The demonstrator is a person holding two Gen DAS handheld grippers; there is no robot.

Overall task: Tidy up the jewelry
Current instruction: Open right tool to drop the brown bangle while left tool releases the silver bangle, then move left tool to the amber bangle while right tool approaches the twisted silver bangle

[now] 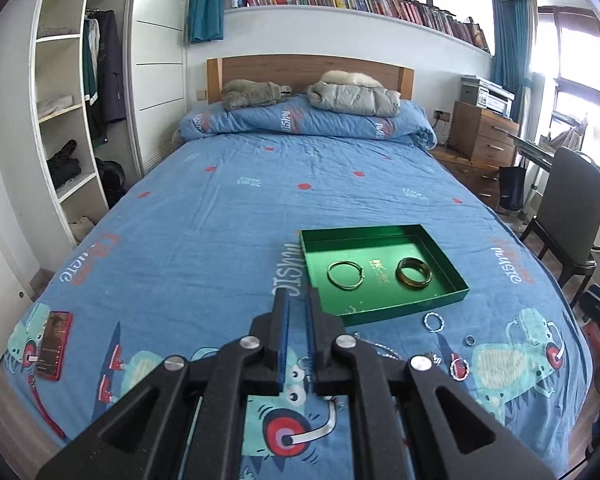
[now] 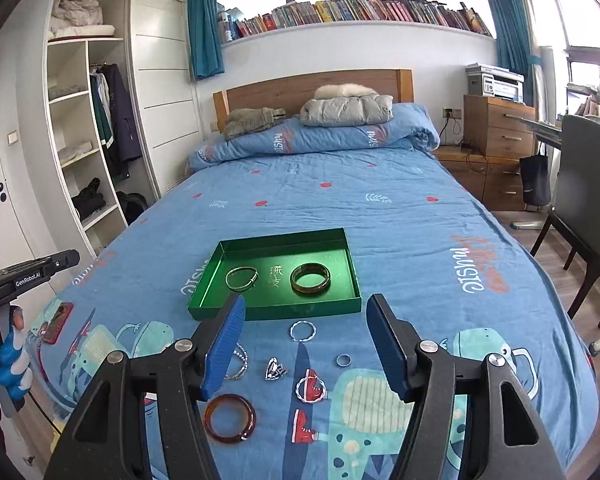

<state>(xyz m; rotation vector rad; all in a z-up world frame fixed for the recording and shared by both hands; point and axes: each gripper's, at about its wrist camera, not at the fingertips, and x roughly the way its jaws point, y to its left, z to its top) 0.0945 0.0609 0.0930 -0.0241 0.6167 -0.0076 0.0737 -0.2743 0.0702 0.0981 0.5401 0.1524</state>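
A green tray (image 2: 348,256) (image 1: 452,272) lies on the bed and holds a thin gold bangle (image 2: 242,278) (image 1: 345,275) and a dark green bangle (image 2: 311,278) (image 1: 414,275). In front of it lie a twisted silver ring (image 2: 302,331) (image 1: 433,322), a small ring (image 2: 343,359) (image 1: 469,340), a silver pendant (image 2: 275,369), another twisted ring (image 2: 310,390), a bead chain (image 2: 240,362) and an amber bangle (image 2: 229,418). My right gripper (image 2: 306,322) is open and empty above these. My left gripper (image 1: 298,300) is nearly shut with nothing visible between its fingers, left of the tray.
A red phone (image 1: 54,344) (image 2: 58,322) lies at the bed's left edge. A folded duvet (image 1: 308,120) and jackets lie at the headboard. A chair (image 2: 588,216) and desk stand to the right, a wardrobe (image 1: 76,120) to the left.
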